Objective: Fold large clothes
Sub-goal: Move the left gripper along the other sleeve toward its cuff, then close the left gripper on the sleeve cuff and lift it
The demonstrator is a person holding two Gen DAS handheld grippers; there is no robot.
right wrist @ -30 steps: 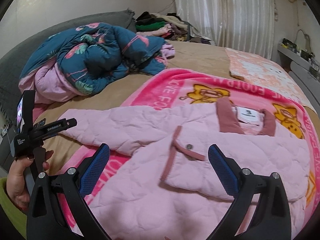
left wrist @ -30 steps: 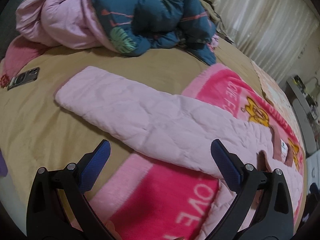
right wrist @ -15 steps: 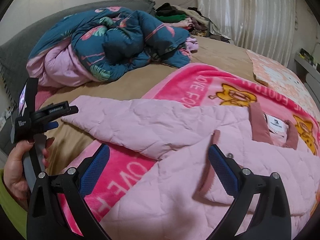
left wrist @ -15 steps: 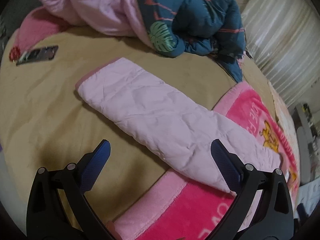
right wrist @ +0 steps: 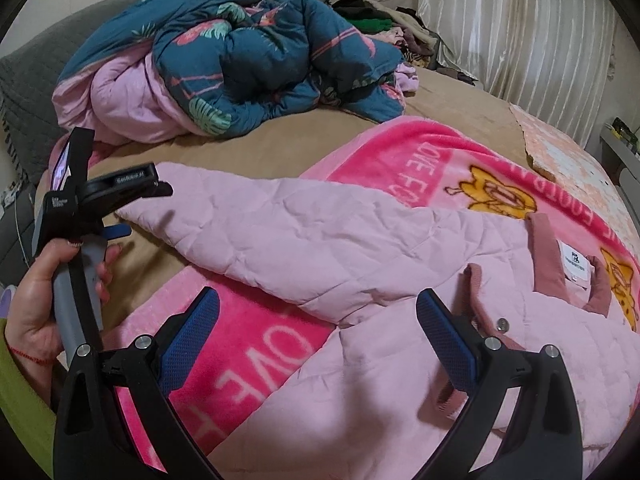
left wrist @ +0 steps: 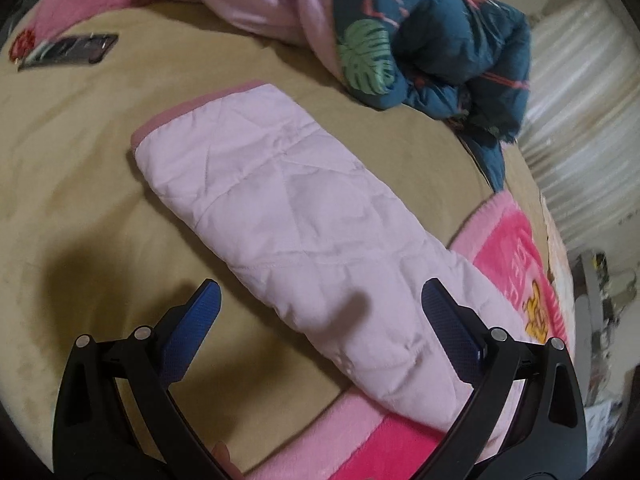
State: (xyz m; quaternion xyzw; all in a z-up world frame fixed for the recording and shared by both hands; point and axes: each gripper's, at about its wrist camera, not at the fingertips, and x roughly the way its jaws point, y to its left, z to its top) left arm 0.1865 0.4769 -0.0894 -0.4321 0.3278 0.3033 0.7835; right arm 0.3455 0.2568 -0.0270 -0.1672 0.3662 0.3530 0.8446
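Observation:
A pale pink quilted jacket [right wrist: 400, 320] lies spread on a bed, collar and white label to the right. Its sleeve [left wrist: 304, 232] stretches flat across the tan sheet, the darker pink cuff at the far end. My left gripper [left wrist: 320, 300] is open and empty, hovering low over the sleeve's middle, fingers straddling it. In the right wrist view the left gripper [right wrist: 120, 216] shows at the left by the cuff, held in a hand. My right gripper [right wrist: 316, 312] is open and empty above the jacket where sleeve meets body.
A bright pink blanket [right wrist: 420, 152] with cartoon bears lies under the jacket. A teal floral duvet [right wrist: 248, 56] with pink lining is heaped at the bed's head. A phone [left wrist: 68, 50] lies on the tan sheet [left wrist: 72, 184]. White curtains [right wrist: 520, 28] and a clothes pile stand behind.
My left gripper has moved along the sleeve toward the cuff and lower over it. My right gripper has shifted left and closer to the sleeve's base. Both stay open.

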